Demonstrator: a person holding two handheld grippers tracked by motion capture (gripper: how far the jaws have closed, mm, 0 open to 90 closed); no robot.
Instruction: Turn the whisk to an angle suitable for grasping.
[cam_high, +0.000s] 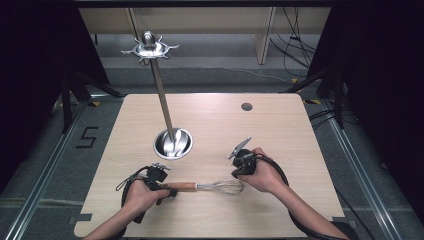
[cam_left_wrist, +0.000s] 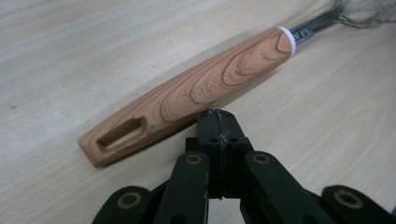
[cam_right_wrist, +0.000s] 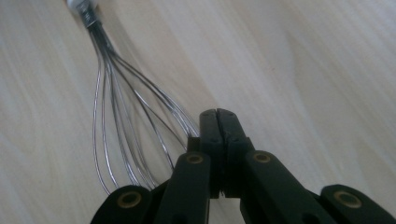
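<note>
A whisk with a wooden handle and a wire head lies flat near the table's front edge, handle to the left. My left gripper is shut and holds nothing. In the left gripper view its tips rest just beside the handle, near the slotted end. My right gripper is shut too, with nothing between its jaws. In the right gripper view its tips sit at the edge of the wire head.
A metal utensil stand rises from a round shiny base at the table's middle, its tall pole topped by a ring of hooks. A small round hole is in the far part of the wooden table.
</note>
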